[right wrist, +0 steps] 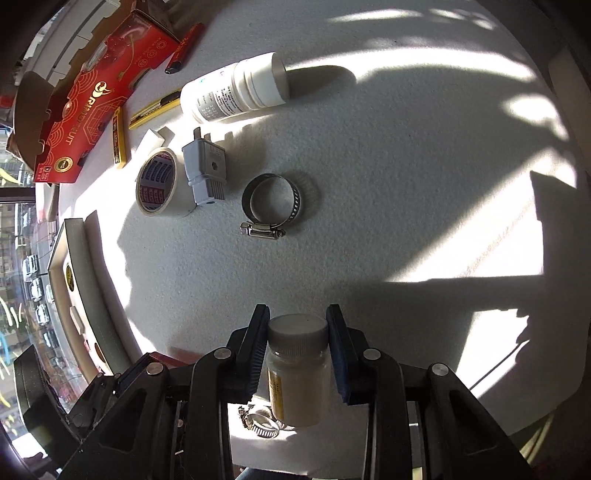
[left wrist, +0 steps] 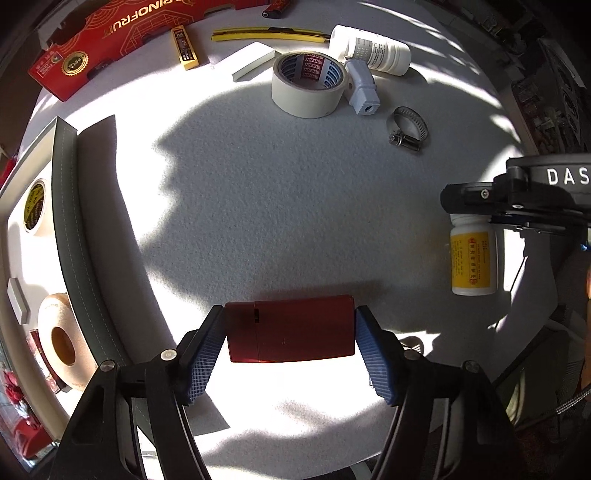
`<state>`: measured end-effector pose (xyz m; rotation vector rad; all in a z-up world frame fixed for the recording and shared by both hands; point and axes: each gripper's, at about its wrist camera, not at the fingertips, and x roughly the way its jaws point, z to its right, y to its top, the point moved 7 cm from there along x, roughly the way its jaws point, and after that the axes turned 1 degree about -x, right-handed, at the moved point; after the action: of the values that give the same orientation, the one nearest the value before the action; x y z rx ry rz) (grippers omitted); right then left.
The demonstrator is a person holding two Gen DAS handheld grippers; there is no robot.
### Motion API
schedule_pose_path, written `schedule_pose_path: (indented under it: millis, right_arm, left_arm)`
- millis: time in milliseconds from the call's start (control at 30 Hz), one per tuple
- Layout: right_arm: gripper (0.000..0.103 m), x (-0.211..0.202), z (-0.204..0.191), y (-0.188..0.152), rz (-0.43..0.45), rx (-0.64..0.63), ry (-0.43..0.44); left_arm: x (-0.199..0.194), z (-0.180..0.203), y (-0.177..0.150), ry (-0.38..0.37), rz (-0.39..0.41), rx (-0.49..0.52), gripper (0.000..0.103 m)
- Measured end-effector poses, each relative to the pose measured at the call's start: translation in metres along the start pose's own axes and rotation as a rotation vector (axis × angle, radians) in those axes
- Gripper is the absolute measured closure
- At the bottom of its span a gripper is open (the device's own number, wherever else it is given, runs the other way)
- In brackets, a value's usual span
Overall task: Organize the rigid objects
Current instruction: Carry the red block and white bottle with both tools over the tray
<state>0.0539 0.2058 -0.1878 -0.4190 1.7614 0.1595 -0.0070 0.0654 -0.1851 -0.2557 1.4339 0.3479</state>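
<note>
My left gripper is shut on a flat dark red box, its blue pads pressing both short ends, just above the white table. My right gripper is shut on a small white pill bottle with a yellow label, gripped at the cap. The same bottle hangs from the right gripper in the left wrist view. A grey-rimmed tray at the left holds a tape roll and a beige ring.
At the far side lie a masking tape roll, a grey plug adapter, a large white bottle, a metal hose clamp, a yellow utility knife, a yellow blade case and a red carton. A second hose clamp lies under my right gripper.
</note>
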Motion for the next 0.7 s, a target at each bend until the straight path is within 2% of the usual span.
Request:
schedule_pose_path:
  millis: [267, 500, 700]
  right_arm:
    - [0.070, -0.017, 0.014, -0.036, -0.009, 0.026, 0.009]
    - [0.070, -0.023, 0.016, -0.058, -0.011, 0.033, -0.007]
    - [0.070, -0.030, 0.001, -0.068, -0.005, -0.010, -0.022]
  left_arm:
    - [-0.031, 0.019, -0.007, -0.040, 0.015, 0.052, 0.030]
    - [-0.046, 0.011, -0.017, -0.060, 0.027, 0.050, 0.030]
    - [-0.066, -0.019, -0.014, -0.053, 0.069, -0.006, 0.030]
